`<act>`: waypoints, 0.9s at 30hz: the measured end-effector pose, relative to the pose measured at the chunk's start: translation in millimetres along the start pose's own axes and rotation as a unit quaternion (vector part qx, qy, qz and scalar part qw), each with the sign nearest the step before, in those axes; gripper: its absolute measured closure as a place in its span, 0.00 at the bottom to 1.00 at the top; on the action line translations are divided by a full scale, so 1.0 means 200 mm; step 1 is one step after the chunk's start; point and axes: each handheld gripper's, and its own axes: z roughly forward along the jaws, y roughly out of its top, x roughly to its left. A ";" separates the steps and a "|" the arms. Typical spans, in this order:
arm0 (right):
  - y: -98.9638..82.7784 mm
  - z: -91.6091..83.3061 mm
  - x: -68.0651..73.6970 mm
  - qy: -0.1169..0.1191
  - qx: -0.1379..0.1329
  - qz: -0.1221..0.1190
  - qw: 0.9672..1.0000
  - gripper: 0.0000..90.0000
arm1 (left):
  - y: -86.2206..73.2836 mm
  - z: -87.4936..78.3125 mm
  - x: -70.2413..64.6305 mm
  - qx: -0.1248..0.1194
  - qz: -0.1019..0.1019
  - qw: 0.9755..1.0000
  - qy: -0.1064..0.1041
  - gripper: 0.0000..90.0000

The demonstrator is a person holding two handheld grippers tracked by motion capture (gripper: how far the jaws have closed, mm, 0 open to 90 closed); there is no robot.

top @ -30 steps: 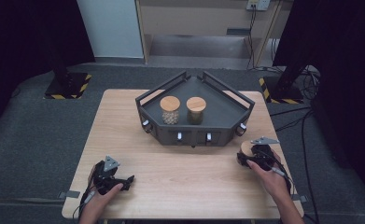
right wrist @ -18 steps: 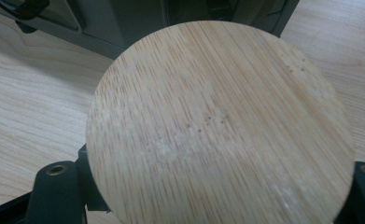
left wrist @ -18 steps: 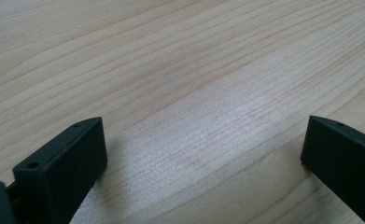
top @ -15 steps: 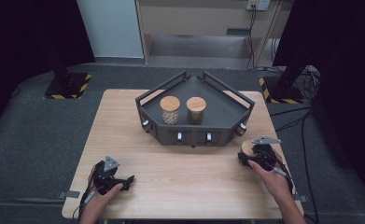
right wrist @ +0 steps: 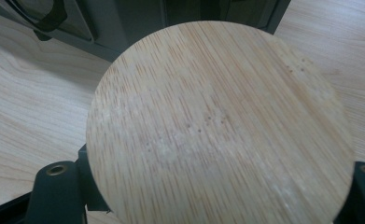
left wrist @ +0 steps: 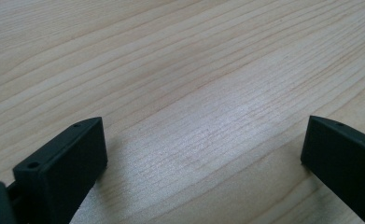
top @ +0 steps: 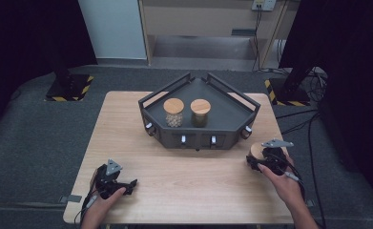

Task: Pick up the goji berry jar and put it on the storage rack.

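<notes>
1. The right claw (top: 259, 161) sits near the right edge of the bench (top: 184, 186), just in front of the right front corner of the dark tray (top: 232, 114).
2. Its jaws are clamped on a round wooden lid (right wrist: 217, 126), one jaw on each side of it.
3. From the high view the lid (top: 255, 150) shows just beside the tray's corner; what lies under the lid is hidden, so it may well be a jar.
4. The left claw (top: 127, 183) rests low on the near left part of the bench, well apart from the tray.
5. Its jaws stand wide, with bare wood between them.
6. Two jars stand side by side in the tray: a pale-filled jar (top: 173, 112) to the left and a darker jar (top: 200, 112) to the right, both with wooden lids.
</notes>
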 end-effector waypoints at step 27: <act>0.05 -0.07 0.02 0.001 0.007 -0.019 1.000 0.29 | 0.00 0.00 0.00 0.000 0.000 1.000 0.000 0.00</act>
